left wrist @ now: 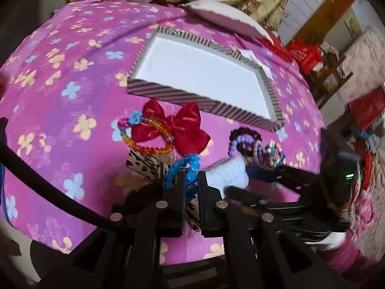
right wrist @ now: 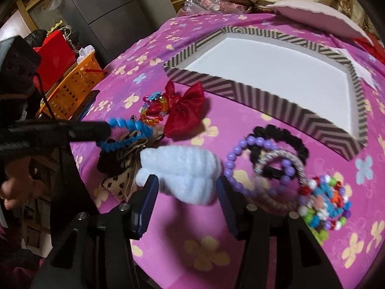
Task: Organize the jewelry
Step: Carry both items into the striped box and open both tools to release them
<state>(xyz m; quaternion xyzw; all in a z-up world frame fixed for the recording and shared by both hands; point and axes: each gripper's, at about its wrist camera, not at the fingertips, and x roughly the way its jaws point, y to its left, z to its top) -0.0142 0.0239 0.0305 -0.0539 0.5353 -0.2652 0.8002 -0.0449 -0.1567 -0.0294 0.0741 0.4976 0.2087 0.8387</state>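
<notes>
My left gripper (left wrist: 192, 180) is shut on a blue bead bracelet (left wrist: 190, 166), pinched between its tips just above the pink flowered cloth (left wrist: 60, 96); the right wrist view shows it coming in from the left (right wrist: 105, 130). My right gripper (right wrist: 186, 187) stands open, with a white knitted piece (right wrist: 182, 166) lying between its fingers. A striped box (right wrist: 264, 94) with a white inside sits behind the pile. Around it lie a red bow (right wrist: 185, 110), a purple bead bracelet (right wrist: 231, 159), a black scrunchie (right wrist: 284, 132) and a many-coloured bead piece (right wrist: 324, 202).
An orange and yellow bead bracelet (left wrist: 149, 149) lies by the bow, and a spotted fabric piece (right wrist: 115, 183) sits under the white one. The box lid (left wrist: 223, 19) rests at the back. An orange basket (right wrist: 74, 84) stands off the table's left edge.
</notes>
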